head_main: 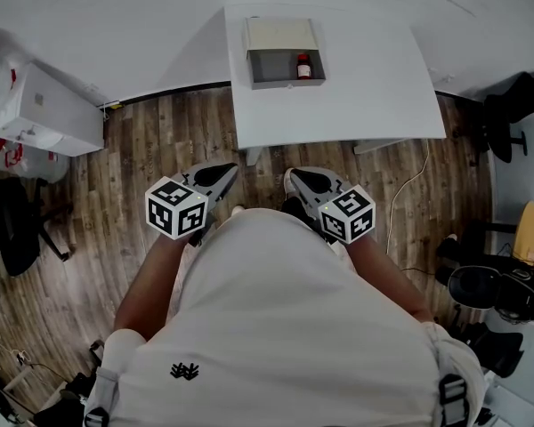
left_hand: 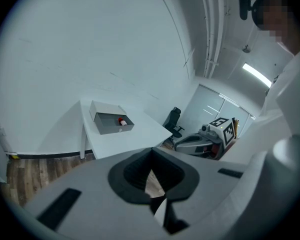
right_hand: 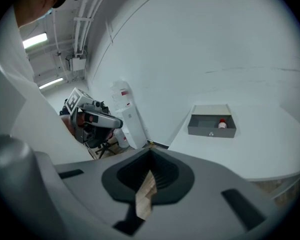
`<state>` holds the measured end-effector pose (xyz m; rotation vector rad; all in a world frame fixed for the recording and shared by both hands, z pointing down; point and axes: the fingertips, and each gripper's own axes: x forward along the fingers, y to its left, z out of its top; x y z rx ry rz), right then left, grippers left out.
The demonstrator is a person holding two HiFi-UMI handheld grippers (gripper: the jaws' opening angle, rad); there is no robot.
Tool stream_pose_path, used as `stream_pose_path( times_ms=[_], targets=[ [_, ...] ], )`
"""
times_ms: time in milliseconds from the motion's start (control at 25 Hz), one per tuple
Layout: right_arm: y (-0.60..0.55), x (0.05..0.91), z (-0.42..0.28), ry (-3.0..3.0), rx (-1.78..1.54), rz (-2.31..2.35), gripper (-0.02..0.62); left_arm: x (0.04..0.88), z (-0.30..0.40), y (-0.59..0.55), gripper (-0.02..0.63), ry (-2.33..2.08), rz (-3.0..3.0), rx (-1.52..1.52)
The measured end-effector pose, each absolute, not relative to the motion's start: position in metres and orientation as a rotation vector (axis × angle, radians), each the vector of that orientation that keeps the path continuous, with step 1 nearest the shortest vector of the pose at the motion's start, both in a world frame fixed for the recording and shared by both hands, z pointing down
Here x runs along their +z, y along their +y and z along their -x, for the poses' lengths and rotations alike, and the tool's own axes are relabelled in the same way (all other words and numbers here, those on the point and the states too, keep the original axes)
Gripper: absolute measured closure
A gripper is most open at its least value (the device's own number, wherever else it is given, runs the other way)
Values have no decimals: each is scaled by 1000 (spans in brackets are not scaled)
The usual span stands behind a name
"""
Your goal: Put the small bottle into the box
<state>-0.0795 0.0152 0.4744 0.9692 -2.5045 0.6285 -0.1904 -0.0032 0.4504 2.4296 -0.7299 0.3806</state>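
1. Both tongs, left gripper (head_main: 224, 173) and right gripper (head_main: 295, 181), sit pinched shut and empty near the person's waist, apparently idle.
2. Well beyond them, on the white table (head_main: 365, 92), the small bottle (head_main: 303, 65) already stands inside the open box (head_main: 271, 66), so the task looks done.

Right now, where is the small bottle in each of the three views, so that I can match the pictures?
Head view: the small bottle is near the top centre, at the right end of the open box.
Left gripper view: the bottle is left of centre at mid height, in the same box.
Right gripper view: the bottle is right of centre, in the box.
Shared landmark: the white table under the box.
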Motion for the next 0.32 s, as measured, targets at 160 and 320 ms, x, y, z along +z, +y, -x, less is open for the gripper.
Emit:
stream_pose_path(
  times_ms=[160,320],
  targets=[
    [13,473,77,-2508,649,-982,589,451,190,-4,600,-730,-2425,384],
    [12,475,73,-2500,649,-995,589,452,189,-4,600,-730,-2419,377]
  ],
)
